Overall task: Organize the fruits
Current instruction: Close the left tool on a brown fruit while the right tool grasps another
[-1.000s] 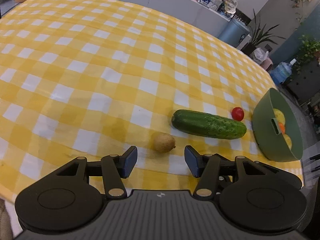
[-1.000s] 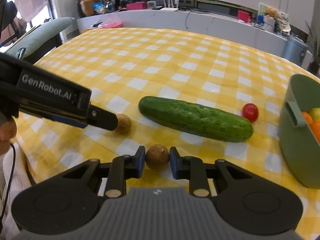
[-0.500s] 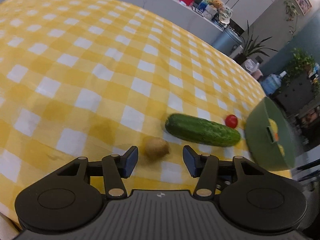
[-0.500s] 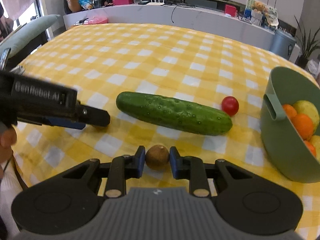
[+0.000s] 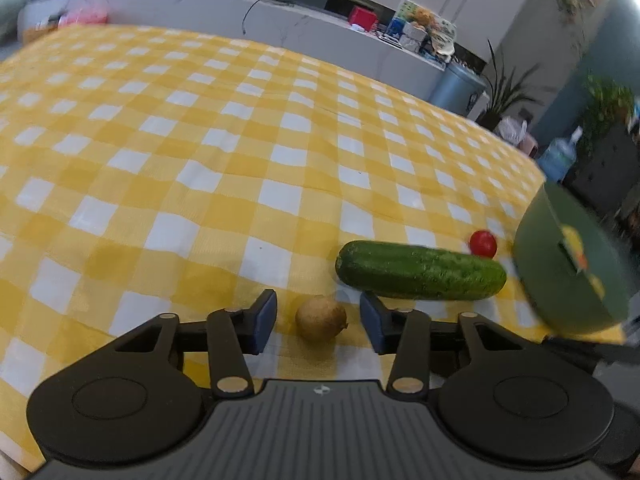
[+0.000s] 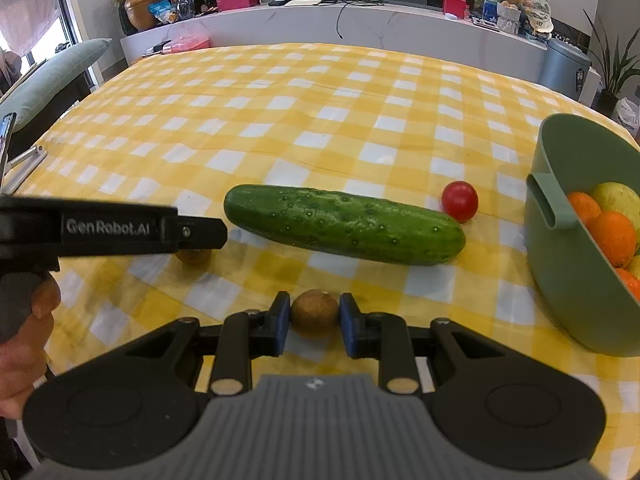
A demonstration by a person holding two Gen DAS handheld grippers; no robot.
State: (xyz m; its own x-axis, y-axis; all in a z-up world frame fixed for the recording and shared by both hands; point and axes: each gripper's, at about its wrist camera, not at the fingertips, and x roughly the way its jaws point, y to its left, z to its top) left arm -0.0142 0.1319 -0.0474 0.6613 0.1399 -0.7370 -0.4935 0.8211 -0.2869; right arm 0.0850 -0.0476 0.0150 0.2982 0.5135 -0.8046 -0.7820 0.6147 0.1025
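Observation:
A small brown round fruit (image 5: 321,317) lies on the yellow checked cloth between the open fingers of my left gripper (image 5: 318,322), with gaps on both sides. My right gripper (image 6: 314,316) is shut on a second small brown fruit (image 6: 314,312). A cucumber (image 6: 344,223) lies beyond both grippers, also in the left wrist view (image 5: 420,275). A cherry tomato (image 6: 460,201) sits at its right end. A green basket (image 6: 576,280) on the right holds oranges and a yellow-green fruit. The left gripper's finger (image 6: 200,234) covers most of the first fruit in the right wrist view.
The table's near edge runs just below both grippers. A counter with boxes, a router and a vase stands behind the table. A grey bin (image 6: 564,64) and plants stand at the back right. A cushioned chair (image 6: 52,76) is at the left.
My left gripper has moved forward, so the brown fruit now sits between its open fingers. My right gripper has stayed shut on its fruit and drawn back slightly from the cucumber.

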